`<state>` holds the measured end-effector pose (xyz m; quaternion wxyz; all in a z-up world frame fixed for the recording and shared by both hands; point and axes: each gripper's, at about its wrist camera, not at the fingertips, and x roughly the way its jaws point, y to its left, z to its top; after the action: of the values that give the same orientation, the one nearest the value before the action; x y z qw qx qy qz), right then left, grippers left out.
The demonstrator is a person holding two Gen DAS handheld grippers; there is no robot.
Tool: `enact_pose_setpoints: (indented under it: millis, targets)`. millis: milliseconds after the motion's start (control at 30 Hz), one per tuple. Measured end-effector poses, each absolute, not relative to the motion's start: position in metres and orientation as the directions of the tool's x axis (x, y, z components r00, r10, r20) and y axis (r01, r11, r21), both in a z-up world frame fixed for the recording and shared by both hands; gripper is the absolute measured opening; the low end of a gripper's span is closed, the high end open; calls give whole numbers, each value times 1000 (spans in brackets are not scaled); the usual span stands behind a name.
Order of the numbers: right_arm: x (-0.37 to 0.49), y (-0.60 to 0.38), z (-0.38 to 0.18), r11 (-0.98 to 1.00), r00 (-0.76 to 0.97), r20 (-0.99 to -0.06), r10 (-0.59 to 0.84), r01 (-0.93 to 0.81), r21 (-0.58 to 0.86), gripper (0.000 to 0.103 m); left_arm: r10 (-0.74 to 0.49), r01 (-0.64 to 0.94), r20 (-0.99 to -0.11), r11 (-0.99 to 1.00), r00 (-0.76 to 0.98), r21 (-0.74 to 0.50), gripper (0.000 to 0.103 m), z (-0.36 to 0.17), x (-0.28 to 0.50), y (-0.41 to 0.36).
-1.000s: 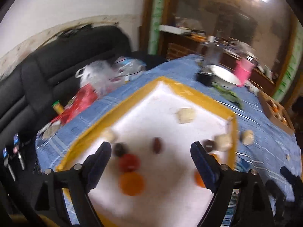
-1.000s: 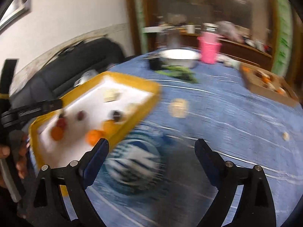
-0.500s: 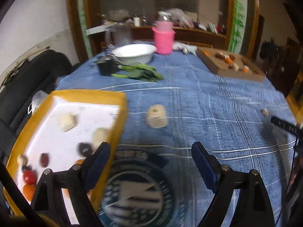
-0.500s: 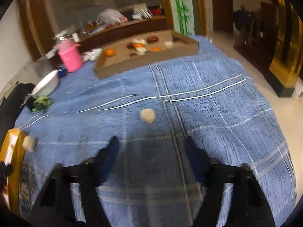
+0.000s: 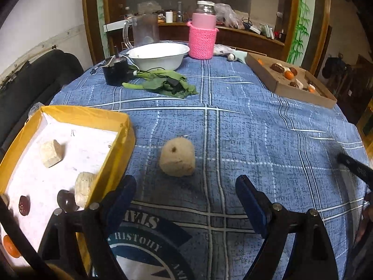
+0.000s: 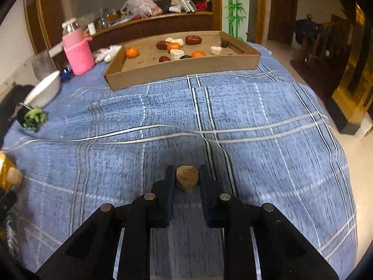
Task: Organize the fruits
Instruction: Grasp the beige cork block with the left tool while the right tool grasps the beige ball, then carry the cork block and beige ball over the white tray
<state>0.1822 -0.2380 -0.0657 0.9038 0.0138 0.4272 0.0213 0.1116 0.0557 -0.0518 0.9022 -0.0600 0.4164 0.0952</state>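
My left gripper [image 5: 185,186] is open and empty. A beige fruit chunk [image 5: 177,158] lies on the blue cloth just ahead of it. The yellow tray [image 5: 98,116] to its left holds beige chunks, dark dates and an orange. My right gripper [image 6: 187,180] is shut on a small tan fruit piece [image 6: 187,178], low over the cloth. The cardboard tray [image 6: 181,67] with oranges, dates and white chunks stands far ahead of it, and shows in the left wrist view [image 5: 300,91] at the far right.
A white bowl [image 5: 158,54], a pink-sleeved jar [image 5: 202,38], a clear jug [image 5: 143,31], a black pot [image 5: 115,70] and green leaves [image 5: 165,84] stand at the table's far side. The table edge drops to the floor at the right [image 6: 349,149].
The left gripper has swung right from over the yellow tray to the chunk on the cloth. The right gripper swung right, reached the small piece and closed on it.
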Motion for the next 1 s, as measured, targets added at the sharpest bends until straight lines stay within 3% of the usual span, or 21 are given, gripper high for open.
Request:
enact_pose_setpoints:
  millis: [167,333,467,533,567,600,633,1000]
  targets:
    - [167,-235,-58,993,655,-746,119,-66,100,19,129,-223,-770,975,625,-18,86,-61,125,53]
    - [167,-233,-55,986,665,-729,163,-91,137,19,141,-276,-741,959,656,-63,73,-59,122,64]
    - [169,-231,-60,978,646,-734,209,-118,174,19,174,-286,-770,958,614,-12,71,-67,135,60]
    - [169,-230,-59,975,647,-730,222,-133,179,19,202,-309,-788,951,581,16,61,-72,143,59]
    - [169,-229,-59,973,646,-728,228,-136,184,19,210,-310,-787,950,580,26,54,-72,146,58]
    - [169,-229,-60,972,644,-728,235,-139,190,19,214,-304,-783,952,584,33,41,-71,149,56]
    - [169,-229,-60,971,642,-729,238,-143,191,19,221,-304,-782,952,582,43,37,-71,151,55]
    - [165,-225,-59,978,636,-743,207,-126,164,19,137,-212,-780,977,610,6,36,-55,117,31]
